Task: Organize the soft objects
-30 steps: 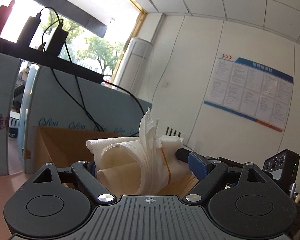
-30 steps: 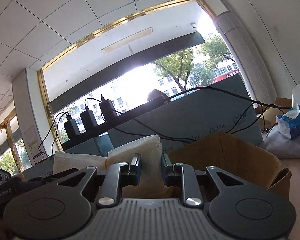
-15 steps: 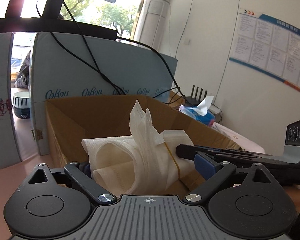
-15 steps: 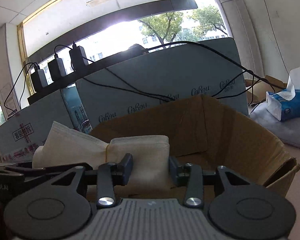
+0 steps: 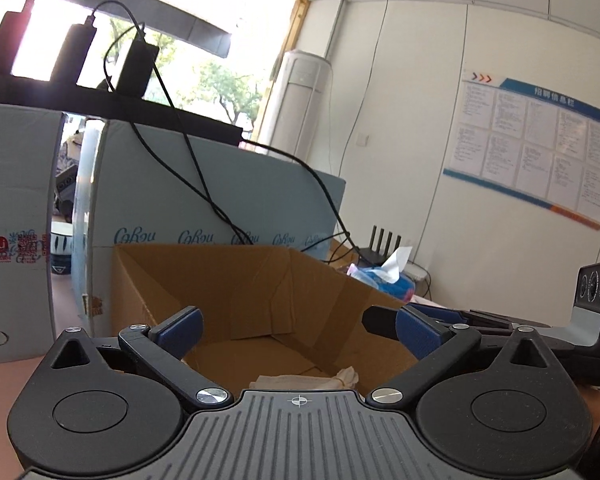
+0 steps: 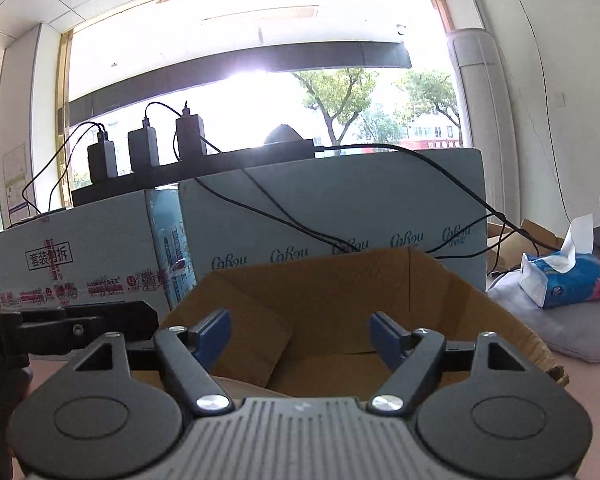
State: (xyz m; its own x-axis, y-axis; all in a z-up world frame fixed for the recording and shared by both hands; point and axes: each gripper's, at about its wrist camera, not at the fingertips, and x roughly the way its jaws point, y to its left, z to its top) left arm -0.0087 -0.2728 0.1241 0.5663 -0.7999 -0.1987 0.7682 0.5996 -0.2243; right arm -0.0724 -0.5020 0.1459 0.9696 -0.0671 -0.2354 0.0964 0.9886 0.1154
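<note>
An open brown cardboard box (image 5: 240, 280) stands right in front of both grippers. A folded white cloth (image 5: 300, 381) lies on its floor, mostly hidden behind my left gripper's body. My left gripper (image 5: 298, 330) hovers over the near edge of the box, open, with nothing between its blue pads (image 5: 180, 328). In the right wrist view the same box (image 6: 340, 292) fills the middle. My right gripper (image 6: 300, 336) is open and holds nothing above the box's near side. The left gripper's black fingers (image 6: 80, 326) show at the left edge.
Pale blue cartons (image 6: 340, 208) with cables and chargers on top wall off the back. A blue tissue pack (image 6: 560, 280) rests on a grey cushion (image 6: 572, 332) to the right of the box. The right gripper's camera housing (image 5: 596, 292) sits at the left view's right edge.
Both grippers were shut on the rolled white cloth and held it over the box. Both have opened and the cloth has dropped to the box floor.
</note>
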